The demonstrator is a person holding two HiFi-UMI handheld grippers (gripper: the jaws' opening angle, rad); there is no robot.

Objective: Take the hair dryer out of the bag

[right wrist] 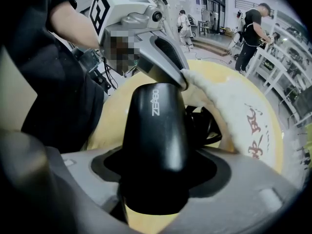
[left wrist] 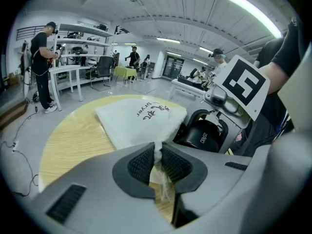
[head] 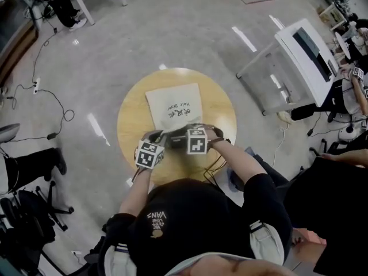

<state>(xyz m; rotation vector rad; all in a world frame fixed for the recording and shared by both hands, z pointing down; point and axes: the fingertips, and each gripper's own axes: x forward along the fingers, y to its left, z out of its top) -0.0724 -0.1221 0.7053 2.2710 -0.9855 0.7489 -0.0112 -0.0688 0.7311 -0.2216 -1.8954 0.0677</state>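
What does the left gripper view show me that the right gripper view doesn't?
Only the left gripper view: the left gripper seen from behind its own jaws, shut on a pinched edge of the white bag. Only the right gripper view: the right gripper clamped round the black hair dryer, with a black cord looped behind it. Both: the bag, the hair dryer and the round wooden table.

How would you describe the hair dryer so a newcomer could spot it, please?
Find the round wooden table. At its near edge the right gripper holds the dryer beside the bag. Unlike the white bag, it is glossy black.
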